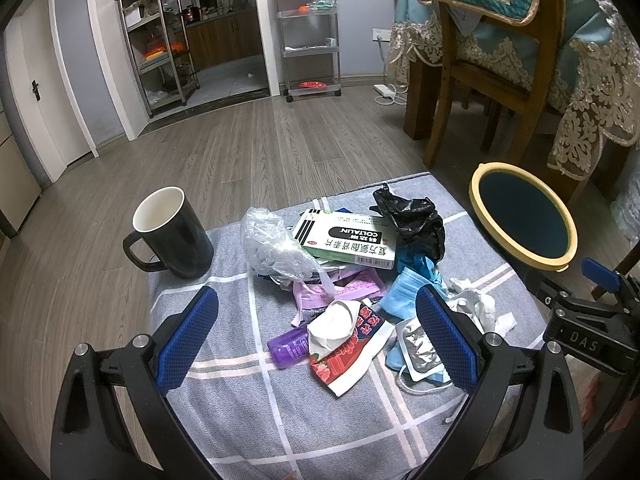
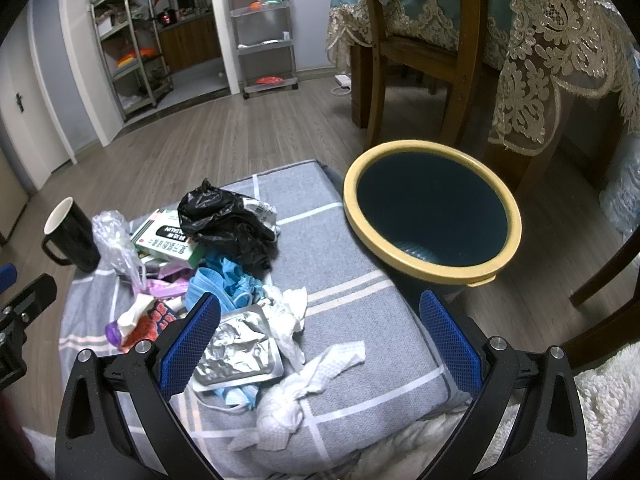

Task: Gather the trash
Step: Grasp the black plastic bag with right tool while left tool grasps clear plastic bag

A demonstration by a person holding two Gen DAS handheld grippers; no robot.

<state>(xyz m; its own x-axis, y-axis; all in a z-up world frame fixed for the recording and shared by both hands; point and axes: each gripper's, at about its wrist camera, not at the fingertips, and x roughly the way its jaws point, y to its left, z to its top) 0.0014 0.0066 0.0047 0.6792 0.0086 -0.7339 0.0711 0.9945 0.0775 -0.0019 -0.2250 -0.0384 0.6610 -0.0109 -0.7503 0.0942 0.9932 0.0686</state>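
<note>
A heap of trash lies on a grey checked cushion (image 1: 240, 408): a white and green medicine box (image 1: 346, 242), a black plastic bag (image 1: 412, 220), a clear plastic bag (image 1: 272, 246), blue face masks (image 1: 404, 292), a purple bottle (image 1: 288, 346), a red printed wrapper (image 1: 352, 356), a foil blister pack (image 2: 236, 350) and white tissues (image 2: 304, 384). A dark bin with a yellow rim (image 2: 432, 210) stands right of the cushion. My left gripper (image 1: 316, 340) is open and empty, above the wrapper. My right gripper (image 2: 320, 344) is open and empty, above the tissues.
A black mug (image 1: 176, 234) with a white inside stands on the cushion's left corner. A wooden chair (image 1: 492, 80) and a table with a lace cloth (image 1: 592, 92) stand behind the bin. Metal shelves (image 1: 160, 40) and a cart (image 1: 310, 32) stand by the far wall.
</note>
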